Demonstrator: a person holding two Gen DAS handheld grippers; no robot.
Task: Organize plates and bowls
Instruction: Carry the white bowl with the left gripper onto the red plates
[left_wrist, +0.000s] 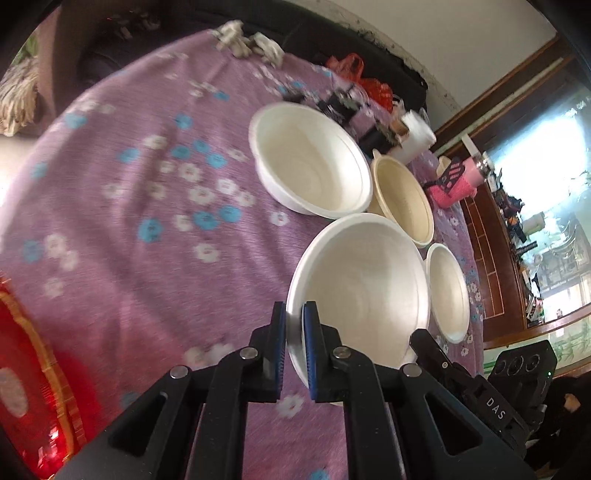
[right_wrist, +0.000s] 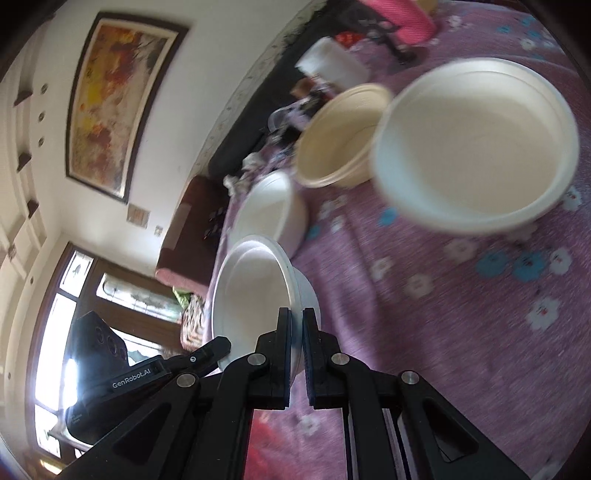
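Both grippers are clamping the same white bowl (left_wrist: 358, 291) from opposite sides, above a purple flowered cloth (left_wrist: 129, 221) that covers the tabletop. In the left wrist view the left gripper (left_wrist: 294, 347) is pinching the bowl's near rim, its blue-padded fingers (left_wrist: 309, 354) clenched on the thin edge, one inside and one outside. At the bowl's right edge the black tip of the right gripper (left_wrist: 424, 341) is showing. In the right wrist view the right gripper (right_wrist: 296, 347) is likewise gripping the rim of this bowl (right_wrist: 255, 295), fingers closed on it, with the left gripper's tip (right_wrist: 210, 350) at the bowl's left edge. Three more bowls are sitting on the cloth beyond: a wide white bowl (left_wrist: 310, 158) farthest off, a cream bowl (left_wrist: 402, 199) just to its right, and a small white bowl (left_wrist: 447, 291) beside the held one (the cream one appears to touch its neighbours). A pink object (left_wrist: 458, 181) and dark clutter (left_wrist: 343, 103) are lying at the far edge of the cloth, blurred. A red cushion (left_wrist: 29, 387) is showing at the lower left.
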